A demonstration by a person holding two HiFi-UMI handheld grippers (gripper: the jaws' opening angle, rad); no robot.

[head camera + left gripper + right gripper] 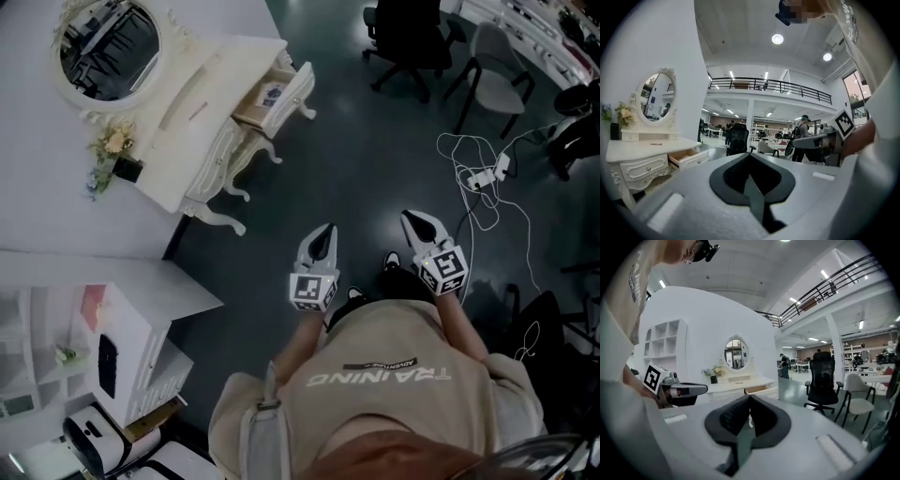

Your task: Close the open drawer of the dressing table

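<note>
The white dressing table [202,112] with an oval mirror [108,42] stands against the wall at the upper left. Its right-hand drawer [277,92] is pulled out, showing a brown inside, and the same open drawer [687,157] [761,390] shows in both gripper views. My left gripper [325,232] and right gripper [413,221] are held side by side above the dark floor, well short of the table and pointing away from my body. Both are shut with nothing between the jaws. The left gripper [749,154] and right gripper [750,396] have their tips touching.
Black and grey office chairs [412,37] stand at the back right. A power strip with white cables [483,178] lies on the floor to the right. A white shelf cabinet [103,347] stands at the lower left. A flower pot [117,155] sits on the table top.
</note>
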